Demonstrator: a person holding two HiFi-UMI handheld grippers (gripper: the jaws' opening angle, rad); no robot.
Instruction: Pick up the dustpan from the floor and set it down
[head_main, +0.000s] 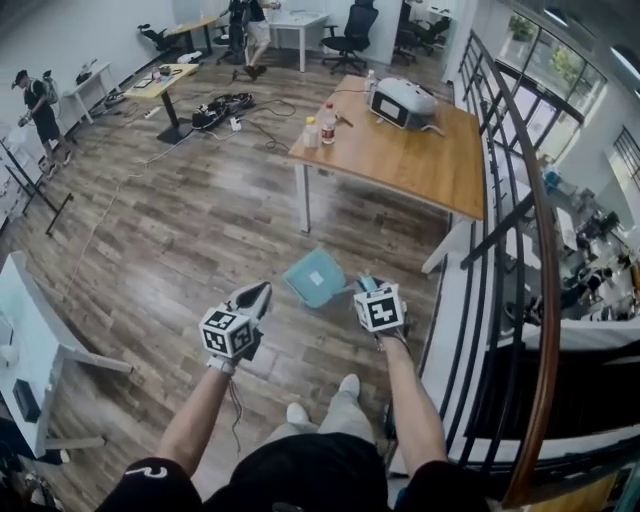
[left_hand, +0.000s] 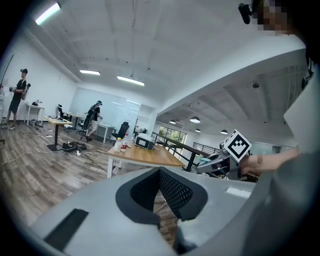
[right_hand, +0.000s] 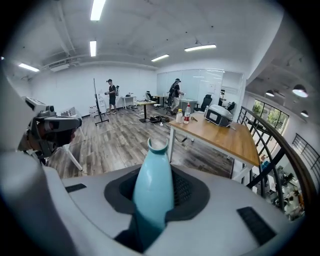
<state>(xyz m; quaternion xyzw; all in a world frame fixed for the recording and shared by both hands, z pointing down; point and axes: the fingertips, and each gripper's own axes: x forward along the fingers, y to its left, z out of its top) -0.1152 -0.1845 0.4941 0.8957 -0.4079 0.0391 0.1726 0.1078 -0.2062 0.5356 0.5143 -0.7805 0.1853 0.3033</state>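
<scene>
The teal dustpan (head_main: 315, 277) hangs above the wood floor, in front of the person's feet. My right gripper (head_main: 367, 288) is shut on its handle. In the right gripper view the teal handle (right_hand: 153, 180) sticks out forward between the dark pads, its looped end uppermost. My left gripper (head_main: 257, 296) is raised beside it to the left, apart from the dustpan. In the left gripper view its pads (left_hand: 175, 192) meet at the tips with nothing between them. That view also shows the right gripper (left_hand: 215, 164) off to the right.
A wooden table (head_main: 440, 175) stands ahead with a white appliance (head_main: 403, 102) and bottles (head_main: 320, 128). A dark railing (head_main: 505, 240) runs along the right. A white table (head_main: 35, 335) stands at the left. Cables (head_main: 225, 105) lie on the floor, and people stand at the far end.
</scene>
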